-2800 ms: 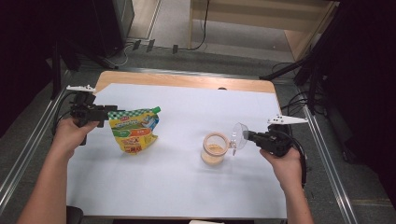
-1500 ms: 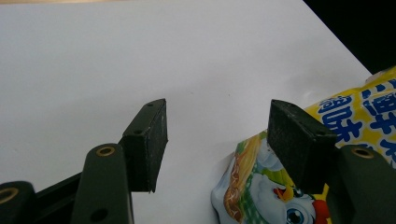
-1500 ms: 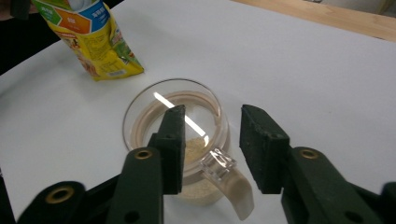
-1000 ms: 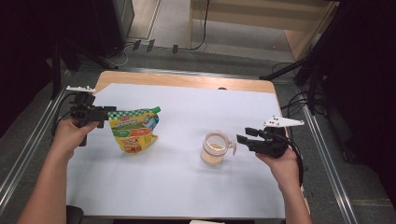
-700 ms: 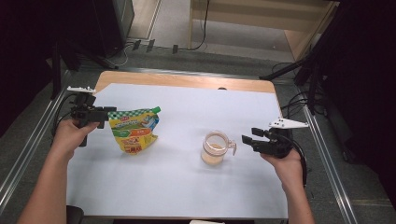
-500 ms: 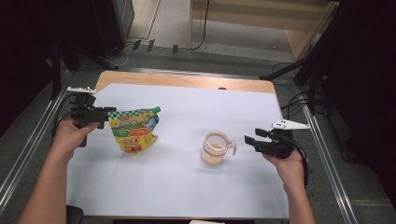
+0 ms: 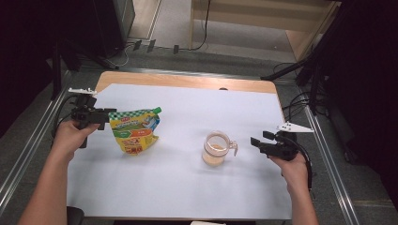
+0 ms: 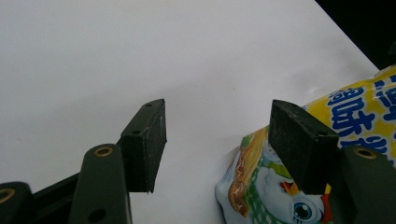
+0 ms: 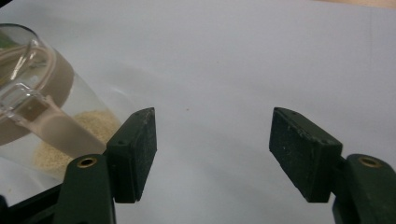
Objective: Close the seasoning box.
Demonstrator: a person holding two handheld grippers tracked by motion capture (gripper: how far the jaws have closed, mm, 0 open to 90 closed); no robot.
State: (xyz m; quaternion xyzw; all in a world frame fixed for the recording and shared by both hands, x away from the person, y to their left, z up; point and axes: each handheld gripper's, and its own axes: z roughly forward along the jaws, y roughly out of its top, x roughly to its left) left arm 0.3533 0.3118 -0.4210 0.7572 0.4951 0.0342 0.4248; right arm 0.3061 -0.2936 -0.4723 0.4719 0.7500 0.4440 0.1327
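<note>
Your left gripper [image 7: 104, 116] sits at the left edge of the white surface [image 7: 187, 187], level with the top of the yellow pouch [image 7: 135, 131]. Its jaws stand well apart and clamp nothing. In the left gripper view the left gripper [image 8: 217, 135] has bare white sheet between its jaws, and the pouch [image 8: 280, 186] lies low on the right, its printed corner passing behind the right-hand jaw. You cannot tell from that view whether that jaw touches the pouch.

The pouch stands in the left half of the surface, leaning a little, with its green cap pointing away from your left hand [image 7: 70, 136].

Your right gripper [image 7: 255, 142] is at the right side of the surface, its tips pointing at the clear jar [image 7: 217, 148] and just beside the jar's handle, apart from it. Its jaws have just been opening and now stand wide, with nothing between them. In the right gripper view the right gripper [image 9: 212, 140] frames only white sheet, while the jar [image 9: 42, 121] lies off to the left, past the left-hand jaw.

The jar stands upright near the middle of the surface, right of the pouch and well apart from it. It has a brownish lid band, a clear handle facing your right hand [image 7: 293, 164], and a layer of pale tan grains in the bottom.
</note>
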